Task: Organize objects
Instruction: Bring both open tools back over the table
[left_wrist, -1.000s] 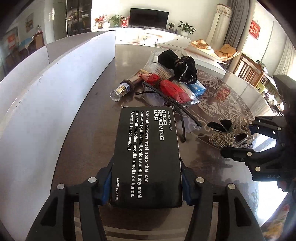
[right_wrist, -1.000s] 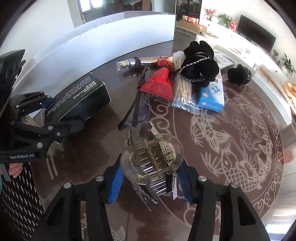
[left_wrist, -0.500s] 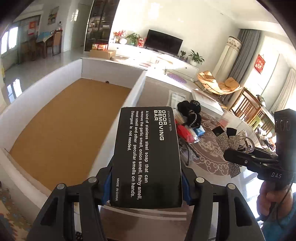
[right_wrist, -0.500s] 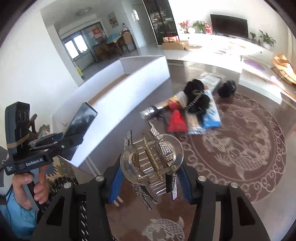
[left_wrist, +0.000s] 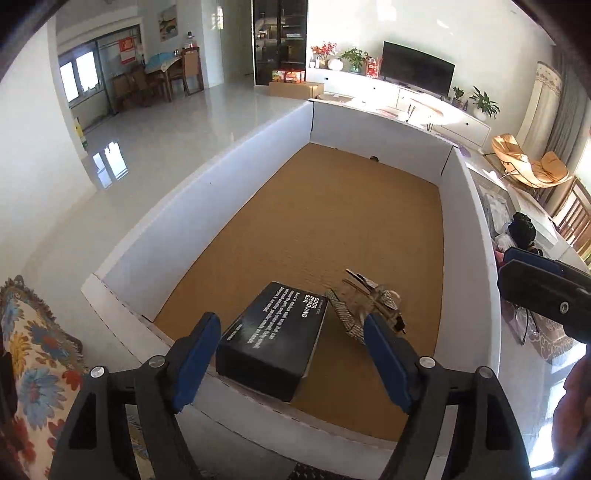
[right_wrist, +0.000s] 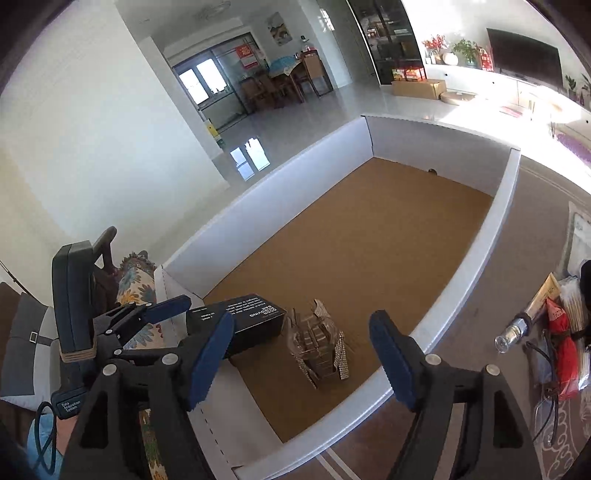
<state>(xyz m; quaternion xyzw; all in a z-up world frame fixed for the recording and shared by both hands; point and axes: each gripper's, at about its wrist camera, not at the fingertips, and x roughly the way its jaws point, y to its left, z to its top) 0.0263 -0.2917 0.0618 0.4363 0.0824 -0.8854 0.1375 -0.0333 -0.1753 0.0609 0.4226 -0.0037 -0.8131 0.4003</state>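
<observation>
Both hand-held grippers hover above the near end of the white box (left_wrist: 469, 236), whose brown floor fills the middle of each frame; the left hand-held gripper (left_wrist: 291, 354) has its jaws opening, blue pads spread well clear of the black carton (left_wrist: 273, 328), which lies tilted at the lower middle of the left wrist view with one end by the box's near wall; nothing is pinched. The right hand-held gripper (right_wrist: 301, 354) is likewise opening, and the glittery hair clip (right_wrist: 319, 345) lies between and beyond its pads, untouched, on the box floor just right of the carton (right_wrist: 240, 325).

The carton's long axis runs from lower left to upper right in the left wrist view, roughly along the left gripper's line; the clip (left_wrist: 364, 306) sits just beside its upper right corner. The remaining pile (right_wrist: 557, 332) lies on the table (right_wrist: 498, 314) at the right edge of the right wrist view, outside the box wall; judging by that, the right hand is nearer for the next pickup.
</observation>
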